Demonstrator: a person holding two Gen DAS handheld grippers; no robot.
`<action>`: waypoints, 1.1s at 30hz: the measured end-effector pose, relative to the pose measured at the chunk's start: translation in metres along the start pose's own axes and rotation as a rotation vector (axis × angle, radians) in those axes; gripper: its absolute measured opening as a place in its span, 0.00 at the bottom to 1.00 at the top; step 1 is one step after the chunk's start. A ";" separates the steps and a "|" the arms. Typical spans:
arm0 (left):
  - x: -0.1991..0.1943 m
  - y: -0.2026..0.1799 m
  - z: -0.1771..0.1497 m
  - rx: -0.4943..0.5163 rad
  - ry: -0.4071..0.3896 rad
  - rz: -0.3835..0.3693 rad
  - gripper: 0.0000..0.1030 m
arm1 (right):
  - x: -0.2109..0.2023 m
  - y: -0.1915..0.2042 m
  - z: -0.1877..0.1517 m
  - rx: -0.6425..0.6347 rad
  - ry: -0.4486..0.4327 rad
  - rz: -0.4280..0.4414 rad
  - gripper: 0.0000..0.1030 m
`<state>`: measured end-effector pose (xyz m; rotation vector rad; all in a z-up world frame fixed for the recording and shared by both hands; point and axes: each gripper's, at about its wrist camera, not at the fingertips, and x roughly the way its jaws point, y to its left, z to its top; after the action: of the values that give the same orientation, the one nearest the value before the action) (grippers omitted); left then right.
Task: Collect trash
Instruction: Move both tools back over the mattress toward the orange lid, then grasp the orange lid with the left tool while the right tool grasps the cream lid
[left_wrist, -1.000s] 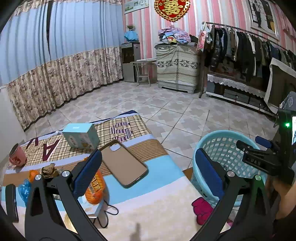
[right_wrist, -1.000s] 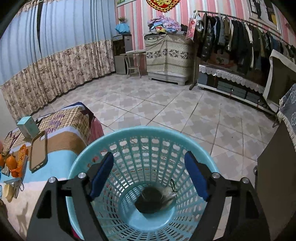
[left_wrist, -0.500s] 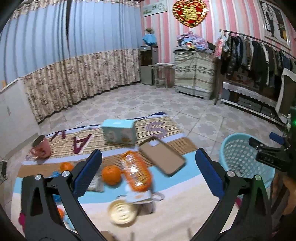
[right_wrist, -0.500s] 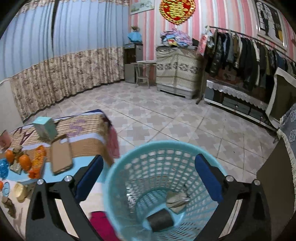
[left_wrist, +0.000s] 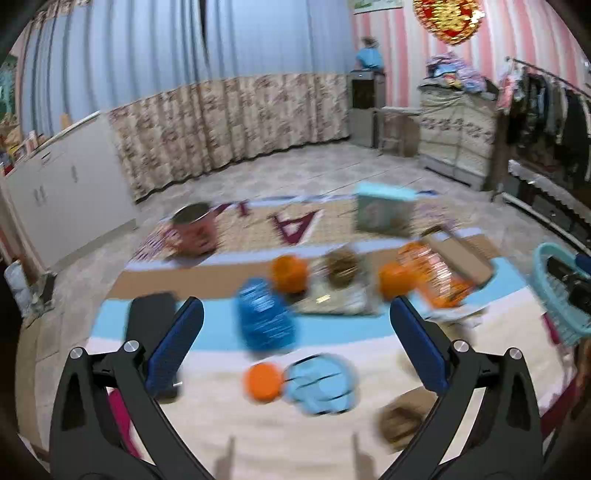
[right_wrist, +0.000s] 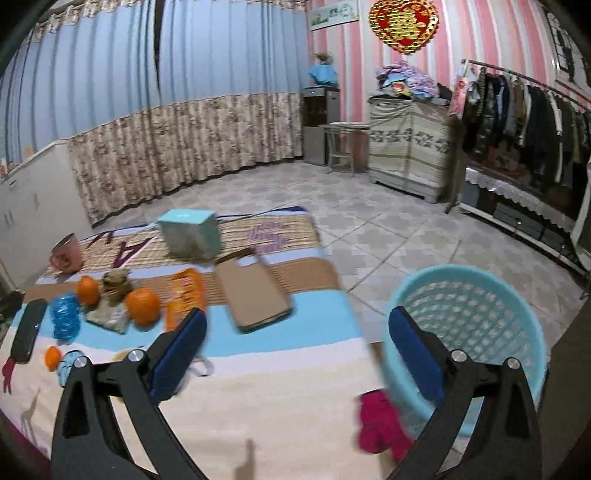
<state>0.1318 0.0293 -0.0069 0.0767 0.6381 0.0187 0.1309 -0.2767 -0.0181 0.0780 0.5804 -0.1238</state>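
Note:
On the striped tablecloth (left_wrist: 229, 413) lies the litter, blurred in the left wrist view: a crushed blue bottle (left_wrist: 264, 319), a crumpled brown wrapper (left_wrist: 341, 266), an orange snack packet (left_wrist: 436, 280), an orange cap (left_wrist: 264, 380) and a light blue mask (left_wrist: 321, 384). My left gripper (left_wrist: 295, 347) hangs open above them, holding nothing. The turquoise basket (right_wrist: 469, 271) stands on the floor off the table's right end. My right gripper (right_wrist: 299, 354) is open and empty, over the table edge left of the basket. The bottle (right_wrist: 65, 319) and packet (right_wrist: 184, 295) lie far left of it.
Two oranges (right_wrist: 142, 301) (right_wrist: 88, 290), a pink mug (right_wrist: 66, 253), a teal box (right_wrist: 190, 232), a brown phone case (right_wrist: 251, 291) and a black flat object (right_wrist: 27, 328) share the table. A pink cloth (right_wrist: 380, 421) hangs by the basket. Tiled floor, curtains and a clothes rack lie beyond.
Both grippers swung left. The right one left its place over the basket, opened wider and now faces the table. The left one moved from the phone case to the bottle and oranges.

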 end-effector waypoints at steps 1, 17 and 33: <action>0.004 0.008 -0.003 -0.008 0.010 0.010 0.95 | 0.002 0.007 -0.002 -0.014 0.006 0.004 0.94; 0.067 0.052 -0.059 -0.095 0.144 -0.007 0.95 | 0.018 0.080 -0.019 -0.116 0.037 0.026 0.94; 0.091 0.034 -0.065 -0.055 0.259 -0.103 0.56 | 0.035 0.098 -0.055 -0.145 0.182 0.055 0.93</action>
<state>0.1663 0.0715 -0.1109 -0.0119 0.8992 -0.0537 0.1435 -0.1767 -0.0796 -0.0358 0.7665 -0.0207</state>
